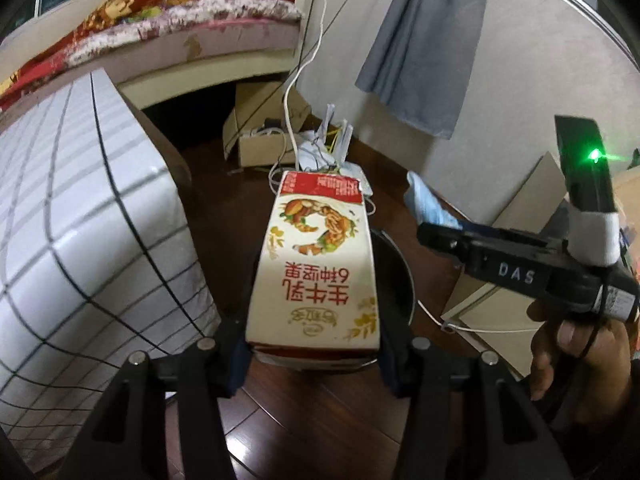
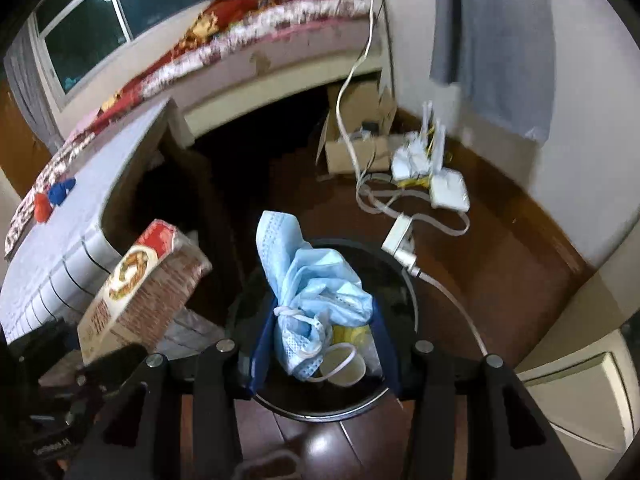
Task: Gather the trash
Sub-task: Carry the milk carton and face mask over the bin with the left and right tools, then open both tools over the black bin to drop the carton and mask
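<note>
Two views differ: only the right wrist shows a cup point(image 2: 345, 369) inside the bin point(image 2: 404, 280). Left gripper point(image 1: 314, 354) clamps a cream-and-red carton point(image 1: 316, 268); right gripper point(image 2: 320, 344) grips crumpled blue masks point(image 2: 316, 288) above the bin.

Dark wood floor point(image 2: 500, 264) — bed point(image 2: 248, 36), window point(image 2: 116, 12).
</note>
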A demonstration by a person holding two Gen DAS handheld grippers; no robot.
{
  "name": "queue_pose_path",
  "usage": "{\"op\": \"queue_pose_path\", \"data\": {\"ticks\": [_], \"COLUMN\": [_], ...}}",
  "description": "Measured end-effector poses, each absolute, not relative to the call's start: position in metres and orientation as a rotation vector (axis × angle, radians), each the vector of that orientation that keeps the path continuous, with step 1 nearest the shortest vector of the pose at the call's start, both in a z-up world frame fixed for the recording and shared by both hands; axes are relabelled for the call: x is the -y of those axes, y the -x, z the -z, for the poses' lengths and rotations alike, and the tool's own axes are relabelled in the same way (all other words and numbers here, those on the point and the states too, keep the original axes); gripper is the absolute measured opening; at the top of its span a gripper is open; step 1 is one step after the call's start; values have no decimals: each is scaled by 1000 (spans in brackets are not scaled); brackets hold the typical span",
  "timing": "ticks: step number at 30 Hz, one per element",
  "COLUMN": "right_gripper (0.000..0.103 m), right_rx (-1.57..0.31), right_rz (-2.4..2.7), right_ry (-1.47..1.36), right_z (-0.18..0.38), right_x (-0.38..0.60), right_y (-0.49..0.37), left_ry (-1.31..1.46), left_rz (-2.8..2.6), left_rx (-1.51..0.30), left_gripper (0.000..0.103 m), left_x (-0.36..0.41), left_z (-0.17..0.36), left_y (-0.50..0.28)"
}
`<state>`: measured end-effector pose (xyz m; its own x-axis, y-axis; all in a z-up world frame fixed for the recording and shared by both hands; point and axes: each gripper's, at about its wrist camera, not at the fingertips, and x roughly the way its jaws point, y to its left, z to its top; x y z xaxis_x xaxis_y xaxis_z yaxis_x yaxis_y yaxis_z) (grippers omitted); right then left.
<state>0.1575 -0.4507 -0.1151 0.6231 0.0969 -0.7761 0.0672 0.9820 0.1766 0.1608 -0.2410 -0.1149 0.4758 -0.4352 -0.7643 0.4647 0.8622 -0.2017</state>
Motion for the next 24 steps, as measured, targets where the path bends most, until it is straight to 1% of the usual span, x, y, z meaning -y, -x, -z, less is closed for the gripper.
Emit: {"op": "queue_pose_path", "data": {"ticks": [7,11,13,14,15,16,17,19,20,21,24], "right_gripper": [48,48,50,53,70,82,101,102,102,102,102], "right_rx": [-1031,-1075,-1088,-1091,-1103,-1120,-1128,-1120,-1119,-1117,-1118], "right_rz": [-35,-50,-73,-76,-72,-43,2,55,76,93,136], "right_ry": [-200,-191,-204,-204,-209,-214,-219,-262,-282,-299,-304], "right_z": [170,189,196,198,203,208,212,214,215,216,218], "right_x": [457,459,460,459,462,467,474,490,496,501,506], "right_y": [-184,-193,-198,-199,-203,-205,-206,-203,-200,-198,-194], "left_ry": [-29,-33,3,14,12,11,18,8,-5,-9,-21], "left_rz": [526,529,557,559,543,523,514,487,472,462,444], "left_rx": [-1007,-1042,-1068,-1079,-1097,-1107,-1103,-1113,-1123,-1125,-1126], "left_gripper": [53,53,55,63,83,90,97,98,101,102,102], "left_x": [254,261,263,264,266,266,263,260,258,257,254], "left_z": [145,157,164,167,172,176,178,182,185,186,191], "left_y": [-176,-186,-192,-194,-196,-196,-194,-191,-189,-189,-186]}}
